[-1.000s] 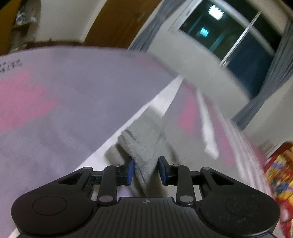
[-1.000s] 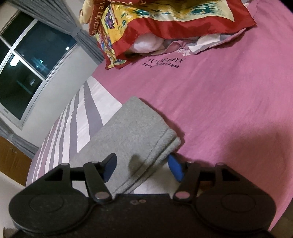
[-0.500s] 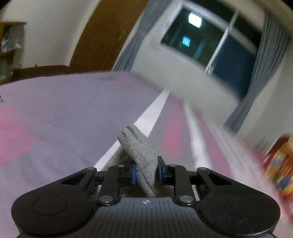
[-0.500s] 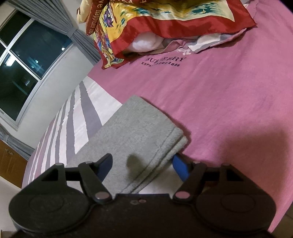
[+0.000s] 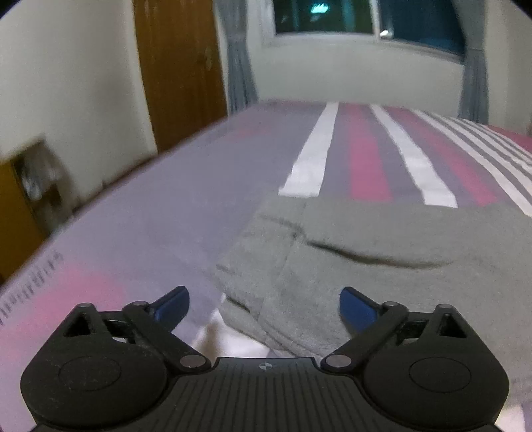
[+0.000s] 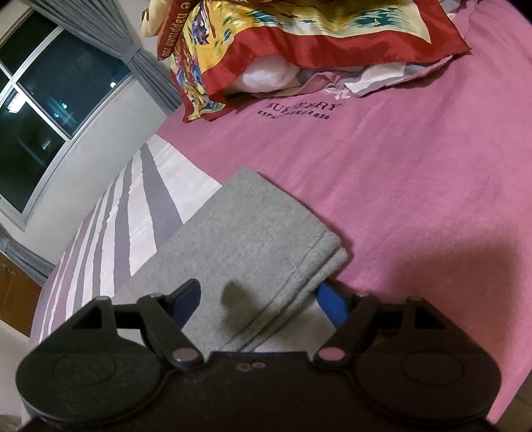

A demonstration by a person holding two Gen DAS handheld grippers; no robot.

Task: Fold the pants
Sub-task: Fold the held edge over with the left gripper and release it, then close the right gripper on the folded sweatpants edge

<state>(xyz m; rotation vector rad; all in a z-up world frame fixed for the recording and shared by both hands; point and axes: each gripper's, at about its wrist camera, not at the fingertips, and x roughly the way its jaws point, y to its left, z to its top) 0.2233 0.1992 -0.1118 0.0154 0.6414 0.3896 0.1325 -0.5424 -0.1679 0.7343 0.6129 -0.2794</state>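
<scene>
The grey pants (image 5: 365,259) lie folded flat on the striped bedspread (image 5: 365,159), filling the lower right of the left wrist view. My left gripper (image 5: 264,304) hangs just over their near left corner, jaws opening wide, its blue pads clear of the cloth. In the right wrist view the folded pants (image 6: 252,229) lie as a neat rectangle with a stitched hem at the right edge. My right gripper (image 6: 261,300) straddles that near corner, jaws opening, with the cloth lying between the pads but not pinched.
A red and yellow patterned pillow (image 6: 299,40) lies at the head of the pink sheet (image 6: 415,166). A wooden door (image 5: 179,66), grey curtains (image 5: 237,56) and a dark window (image 5: 365,16) stand beyond the bed. A shelf (image 5: 33,186) sits left.
The left gripper let go of the bunched grey cloth and its jaws sprang wide; the view rolled level and the pants now lie flat. The right gripper's jaws widened slightly around the corner.
</scene>
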